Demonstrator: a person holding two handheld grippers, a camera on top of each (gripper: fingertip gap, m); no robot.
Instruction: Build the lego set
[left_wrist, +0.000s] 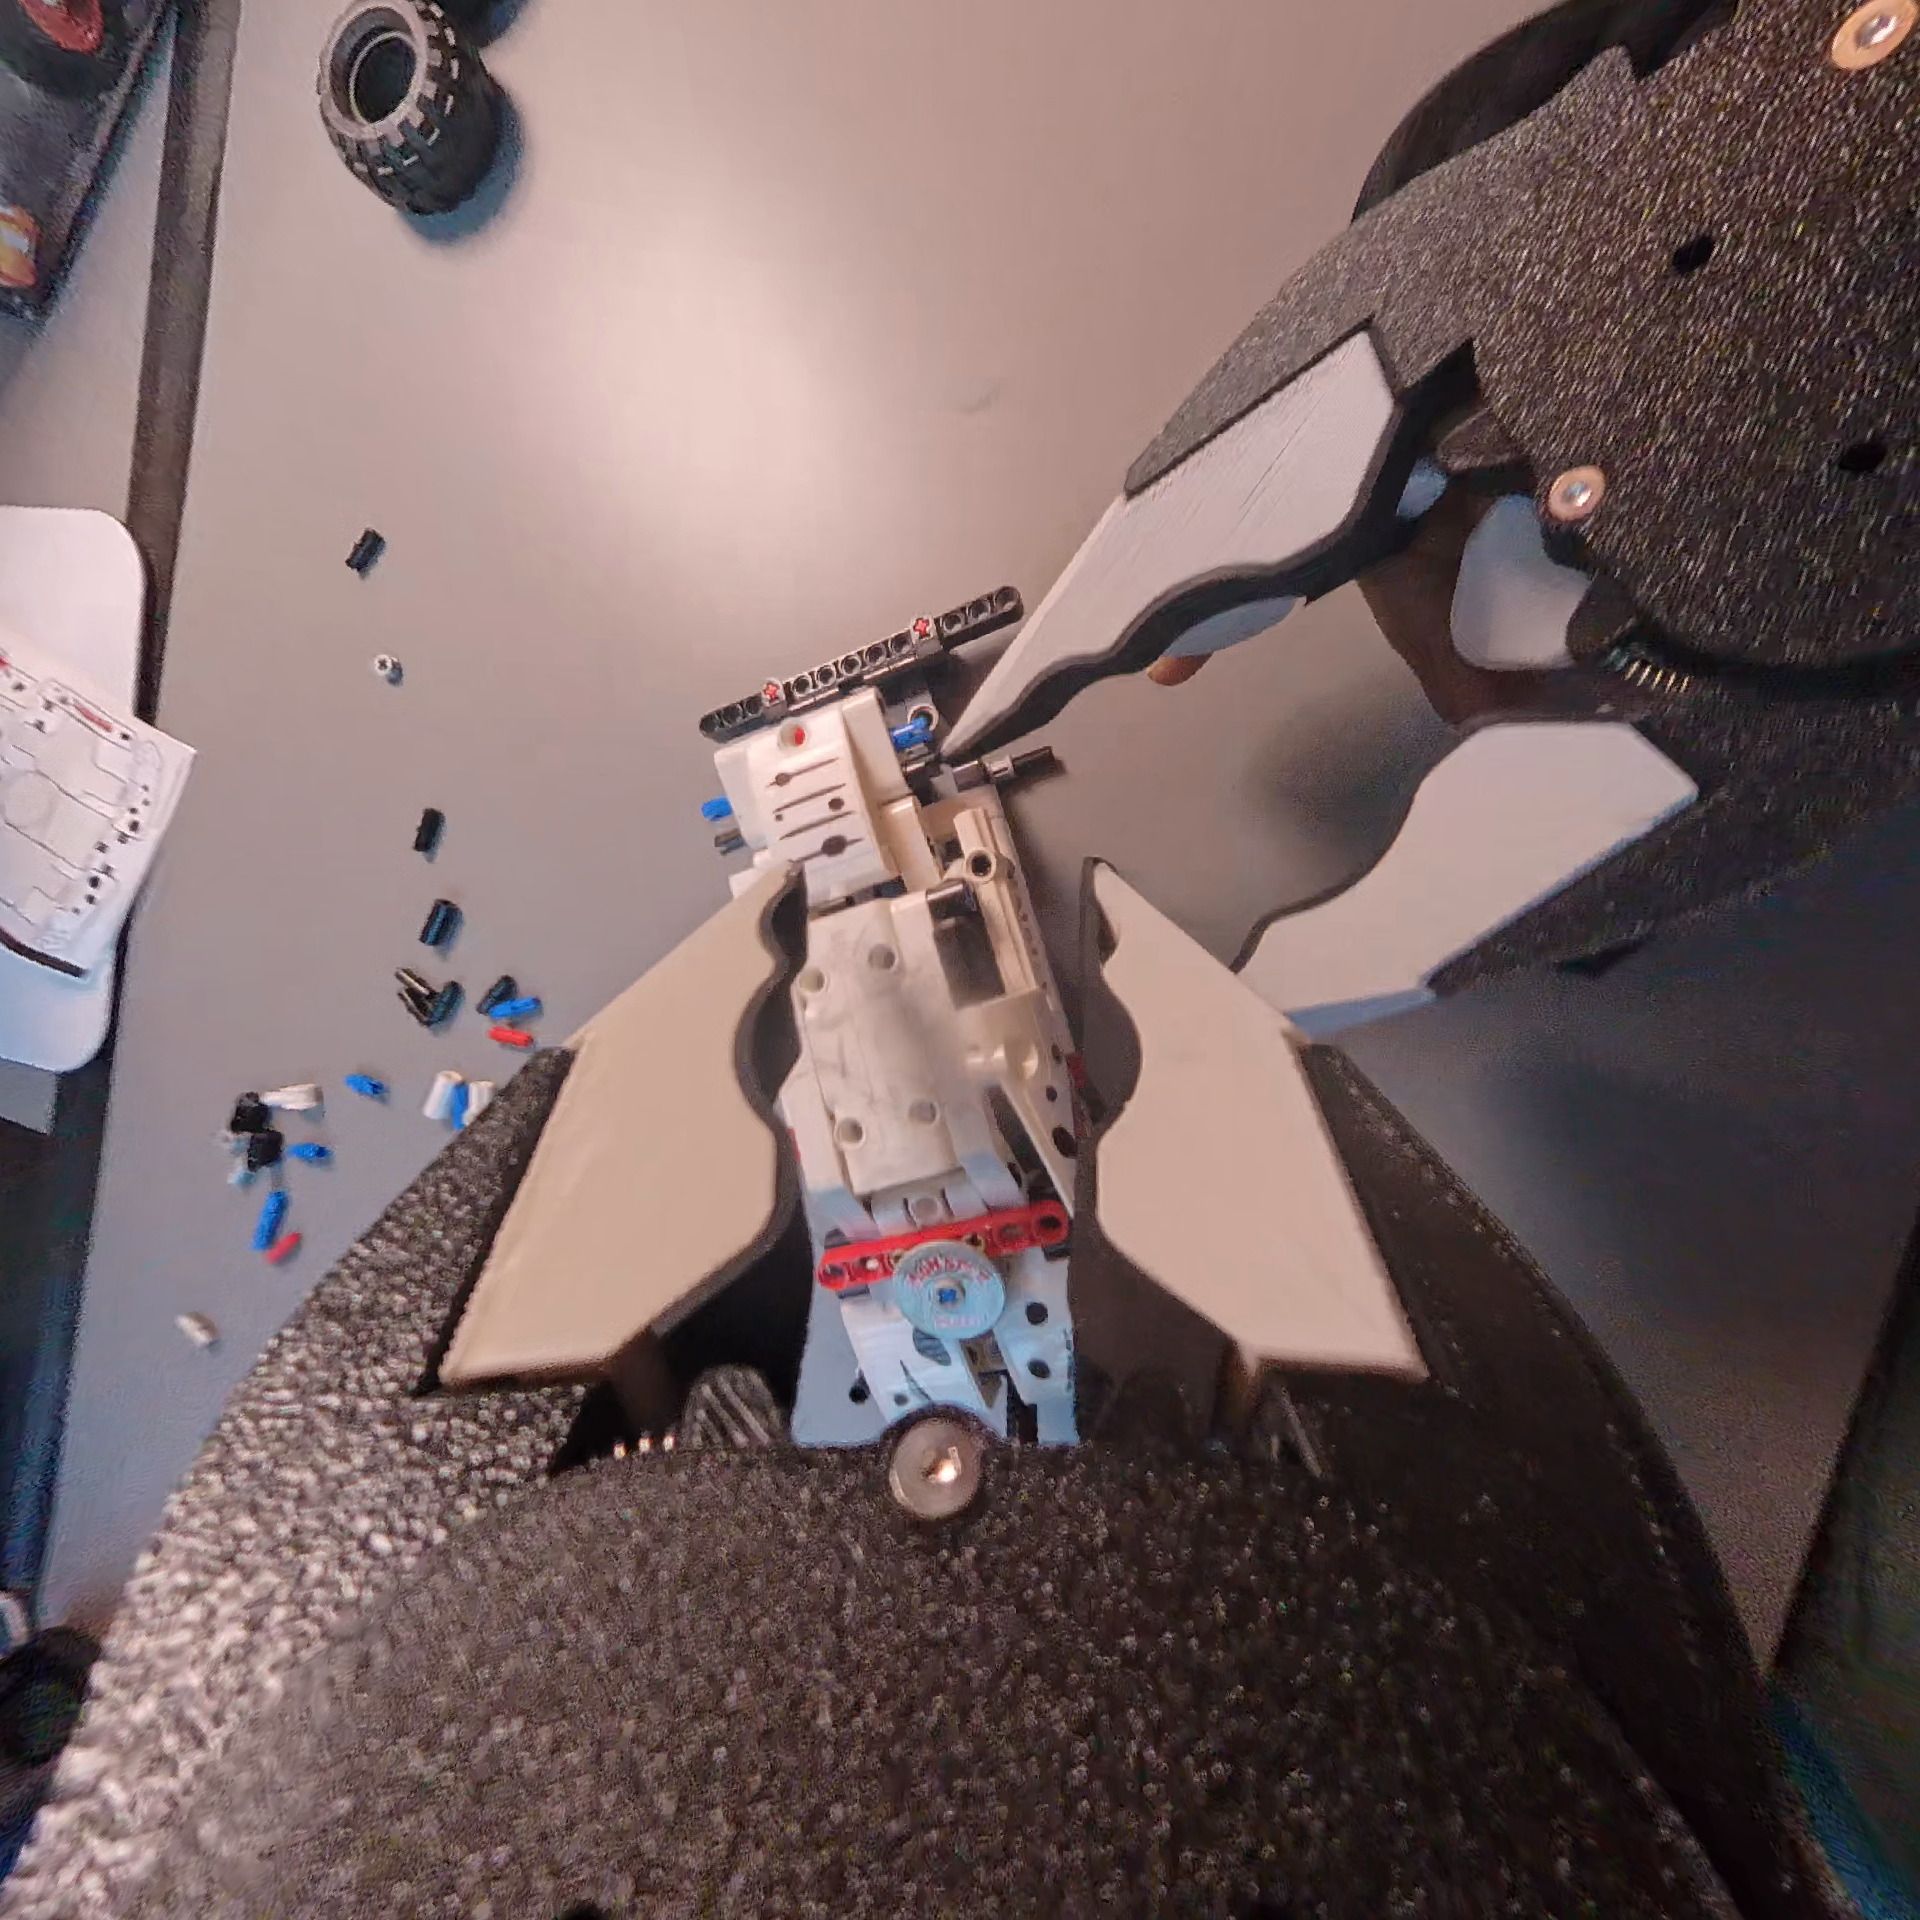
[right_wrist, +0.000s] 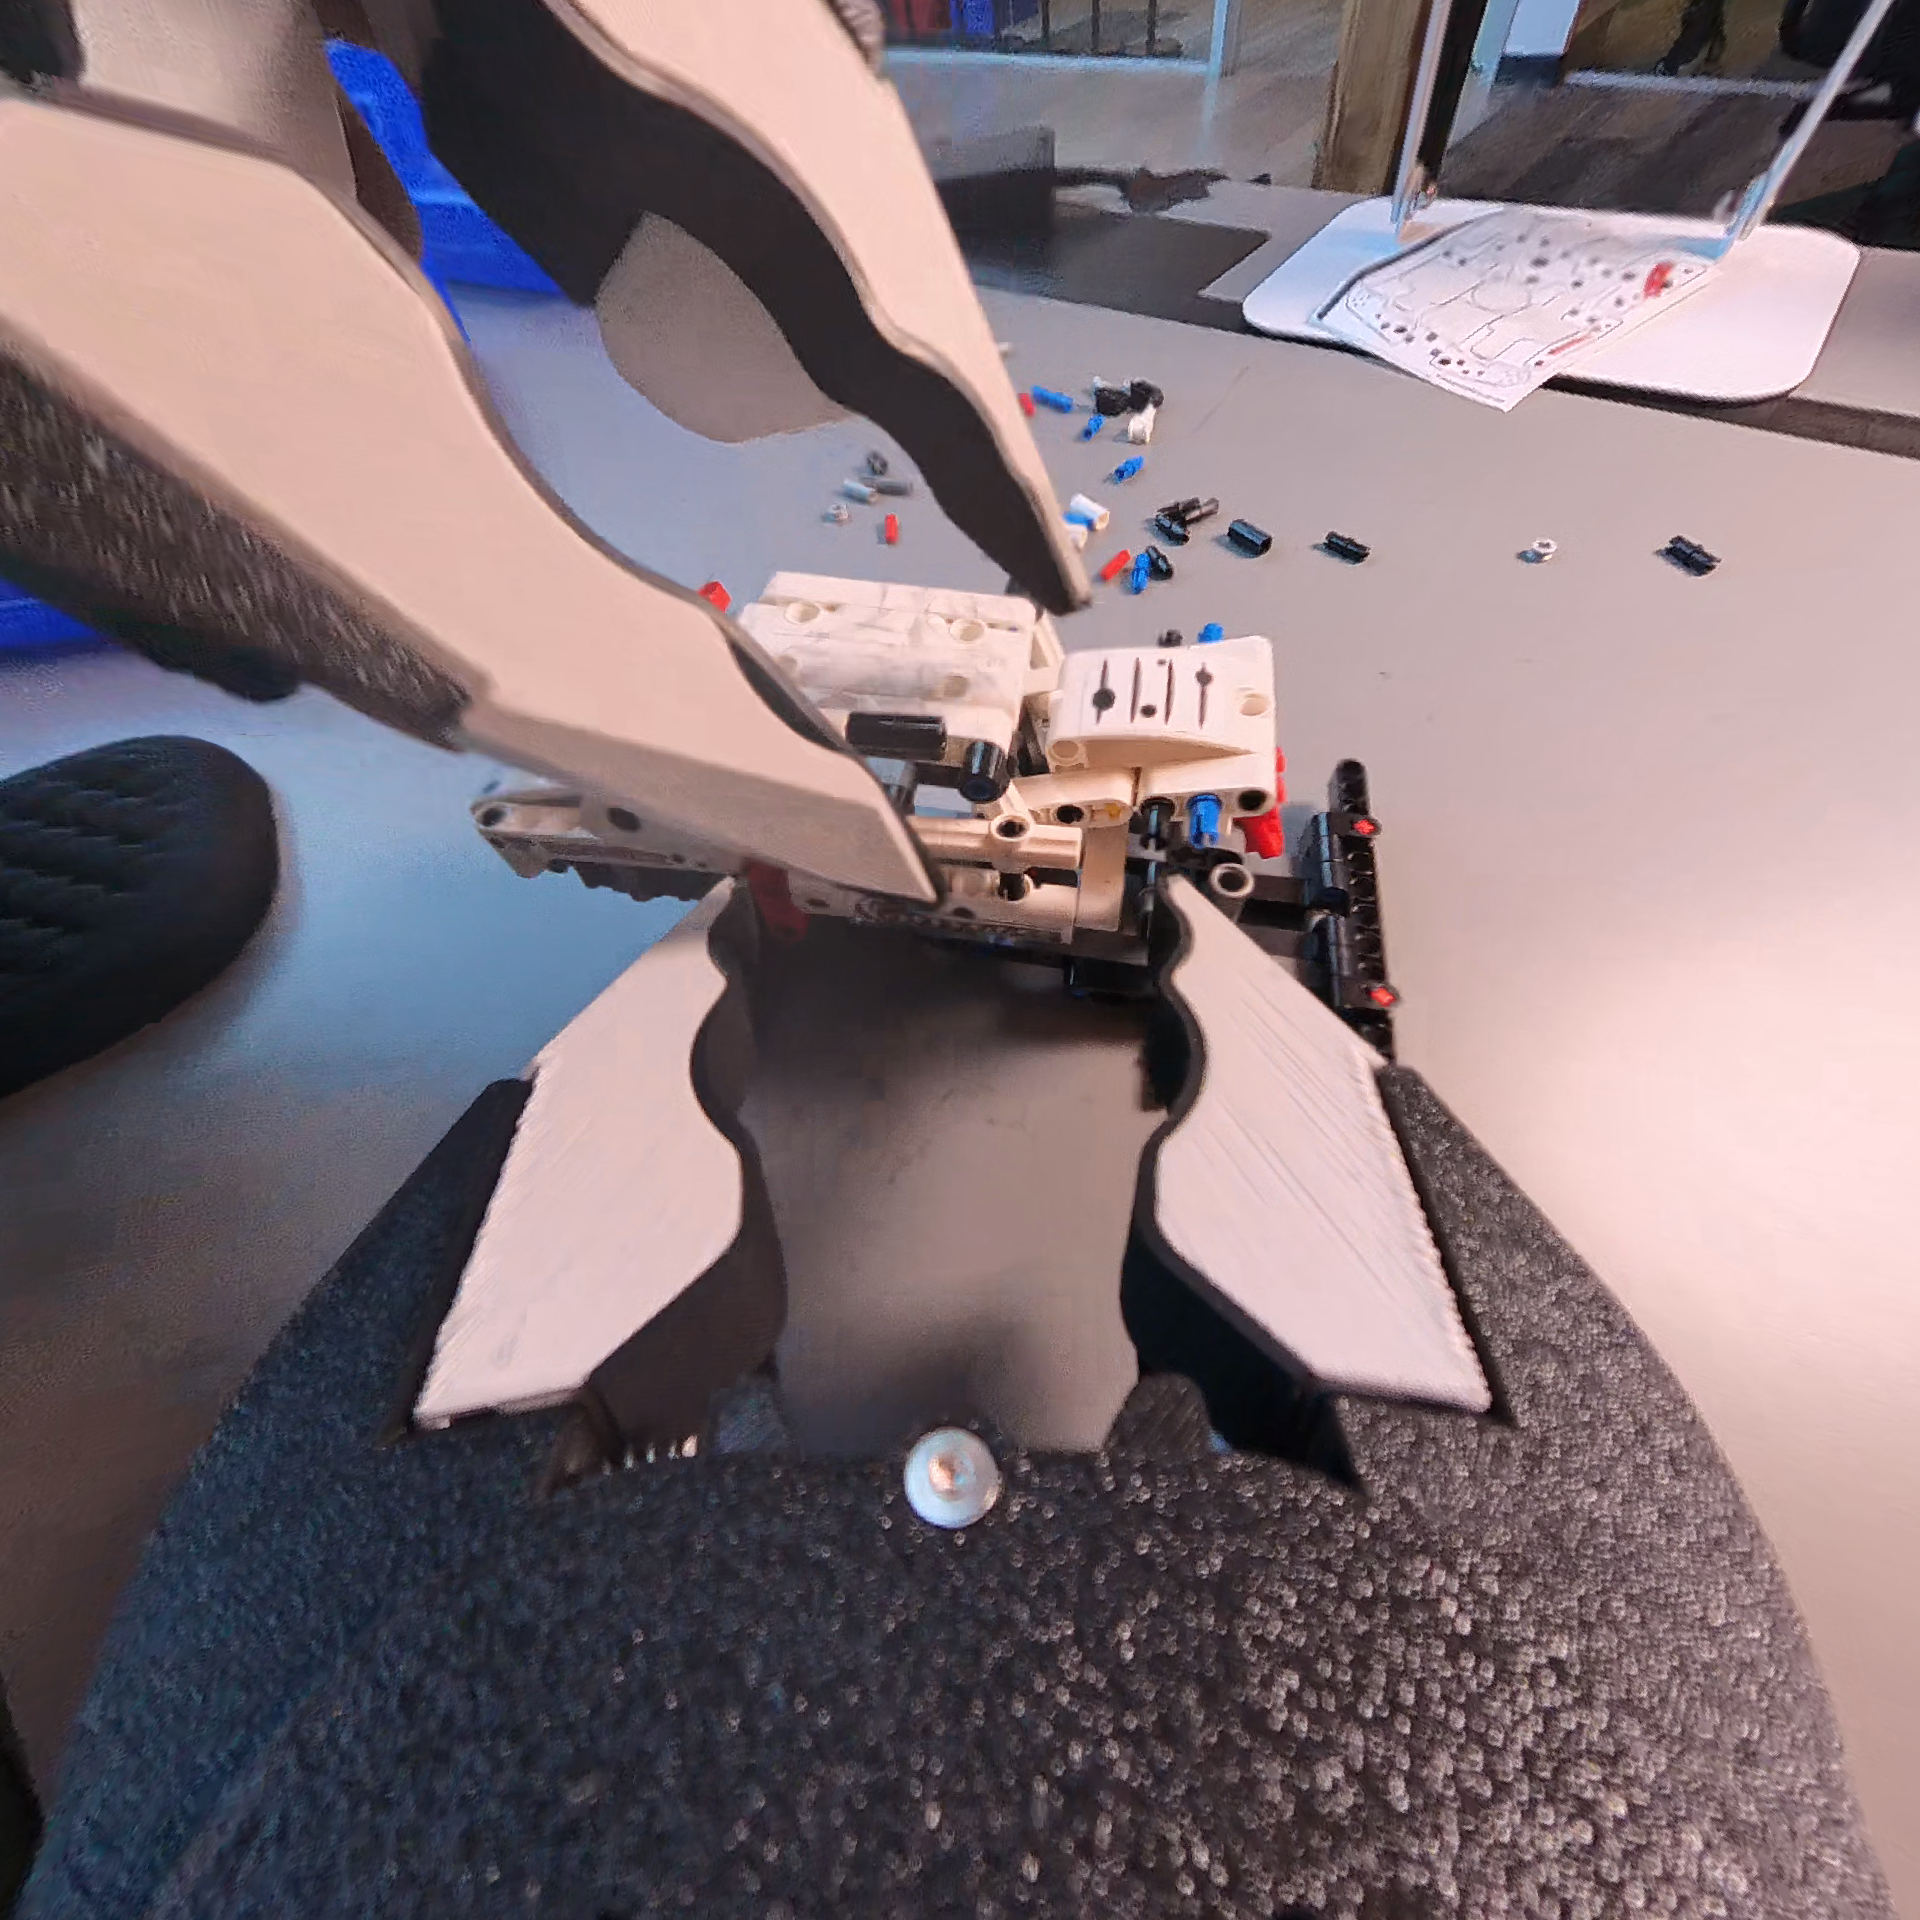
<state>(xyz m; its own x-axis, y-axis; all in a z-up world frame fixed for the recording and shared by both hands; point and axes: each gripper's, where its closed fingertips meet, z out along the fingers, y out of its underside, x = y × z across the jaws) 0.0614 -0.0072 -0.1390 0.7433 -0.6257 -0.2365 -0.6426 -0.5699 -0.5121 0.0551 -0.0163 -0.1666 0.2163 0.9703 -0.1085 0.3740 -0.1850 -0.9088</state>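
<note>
Lego model (left_wrist: 914, 997) clamped between left gripper (left_wrist: 940, 883) jaws (mid-body), right gripper (right_wrist: 951, 899) jaws spread beside it

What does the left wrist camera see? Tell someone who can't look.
The left hand-held gripper clamps a white lego car on a grey table. The right hand-held gripper, open, touches its far end; small pins lie left.

The grey bench (left_wrist: 727, 343) carries everything. The white lego car (right_wrist: 1049, 769) sits on it. Beside the car lie lots of tiny pieces (left_wrist: 457, 997), black, blue, red and white, in a loose line. Far past the car stands a fat black tyre (left_wrist: 416, 104). A white paper sheet (left_wrist: 62, 810) lies on a white stand (right_wrist: 1766, 312) beyond the tiny pieces.
</note>
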